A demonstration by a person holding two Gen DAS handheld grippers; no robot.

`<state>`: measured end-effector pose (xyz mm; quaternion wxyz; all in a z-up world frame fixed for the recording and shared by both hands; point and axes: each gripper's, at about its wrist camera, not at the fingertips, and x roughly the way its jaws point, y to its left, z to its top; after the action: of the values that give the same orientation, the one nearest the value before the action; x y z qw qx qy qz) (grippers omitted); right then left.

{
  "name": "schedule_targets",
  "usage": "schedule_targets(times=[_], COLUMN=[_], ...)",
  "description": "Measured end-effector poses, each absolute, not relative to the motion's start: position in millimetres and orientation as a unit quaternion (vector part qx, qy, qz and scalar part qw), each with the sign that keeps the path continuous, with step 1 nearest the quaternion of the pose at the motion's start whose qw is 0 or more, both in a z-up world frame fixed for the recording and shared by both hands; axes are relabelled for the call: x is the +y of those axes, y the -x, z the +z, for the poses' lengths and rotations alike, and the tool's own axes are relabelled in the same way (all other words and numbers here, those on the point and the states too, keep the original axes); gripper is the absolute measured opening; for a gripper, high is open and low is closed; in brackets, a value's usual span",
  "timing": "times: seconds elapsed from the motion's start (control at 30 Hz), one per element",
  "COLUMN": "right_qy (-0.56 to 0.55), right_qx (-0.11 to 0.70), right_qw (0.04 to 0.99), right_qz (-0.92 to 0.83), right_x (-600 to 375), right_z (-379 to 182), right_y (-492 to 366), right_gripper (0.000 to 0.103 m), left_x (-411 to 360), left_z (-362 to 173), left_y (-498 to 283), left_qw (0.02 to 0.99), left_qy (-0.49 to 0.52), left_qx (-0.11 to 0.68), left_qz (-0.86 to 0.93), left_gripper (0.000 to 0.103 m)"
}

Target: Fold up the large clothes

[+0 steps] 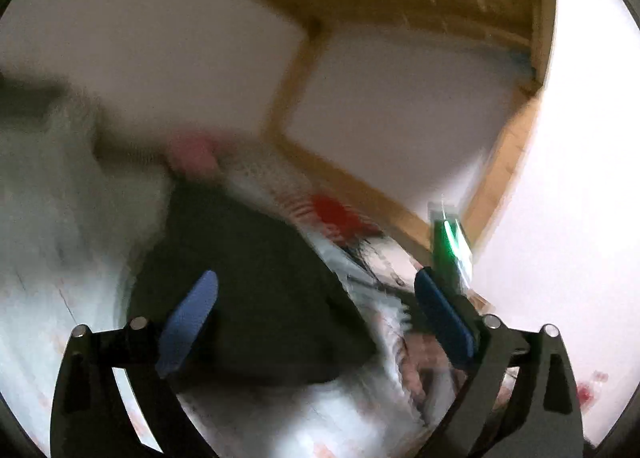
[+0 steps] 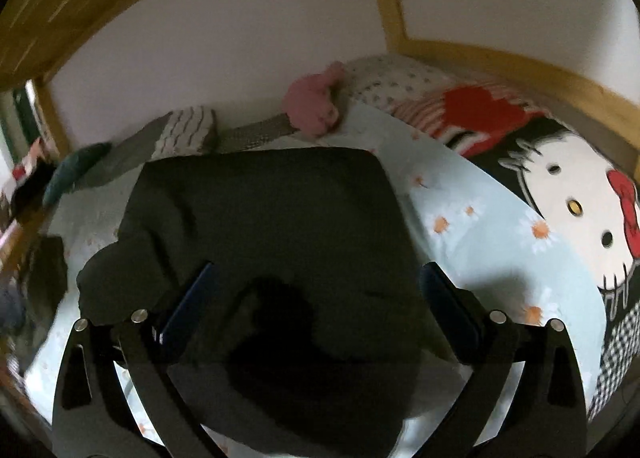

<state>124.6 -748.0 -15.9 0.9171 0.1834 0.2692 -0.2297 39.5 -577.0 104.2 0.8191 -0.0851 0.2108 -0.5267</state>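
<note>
Both the left gripper (image 1: 316, 322) and right gripper (image 2: 316, 306) gape empty above the dark garment (image 2: 272, 226). A pink toy (image 2: 314, 106) and cat blanket (image 2: 568, 194) lie beside it on the bed (image 2: 472, 226).

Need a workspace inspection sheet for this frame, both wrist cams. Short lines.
Surface: bed with a light blue daisy-print sheet; the left wrist view is motion-blurred.
Job's things: dark garment lies on the sheet, roughly squared at its far edge, bunched at the near left.
Clutter: pink plush toy, Hello Kitty blanket, dotted pillow, striped cushion, teal item at the left edge.
Grippers: left gripper open, nothing between its fingers; right gripper open above the garment; contact cannot be told.
Cables: nothing seen.
Surroundings: wooden bed frame against a white wall.
</note>
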Motion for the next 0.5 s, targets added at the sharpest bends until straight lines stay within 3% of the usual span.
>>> schedule_targets(times=[0.13, 0.23, 0.37, 0.5], right_qy=[-0.177, -0.157, -0.121, -0.094], right_qx=[0.327, 0.332, 0.351, 0.352], right_qw=[0.902, 0.898, 0.892, 0.889], right_qz=[-0.22, -0.243, -0.259, -0.276], right_x=[-730, -719, -715, -707], right_z=[-32, -36, -60, -79], right_y=[-164, -170, -181, -186], right_gripper=[0.099, 0.099, 0.1, 0.1], left_x=[-659, -711, -699, -697], left_z=[110, 43, -11, -45], left_y=[-109, -159, -188, -186], left_qw=[0.89, 0.859, 0.818, 0.824], left_qy=[-0.072, -0.166, -0.125, -0.145], left_qx=[0.218, 0.322, 0.386, 0.364], left_qz=[-0.394, -0.362, -0.407, -0.41], left_gripper=[0.097, 0.097, 0.099, 0.099])
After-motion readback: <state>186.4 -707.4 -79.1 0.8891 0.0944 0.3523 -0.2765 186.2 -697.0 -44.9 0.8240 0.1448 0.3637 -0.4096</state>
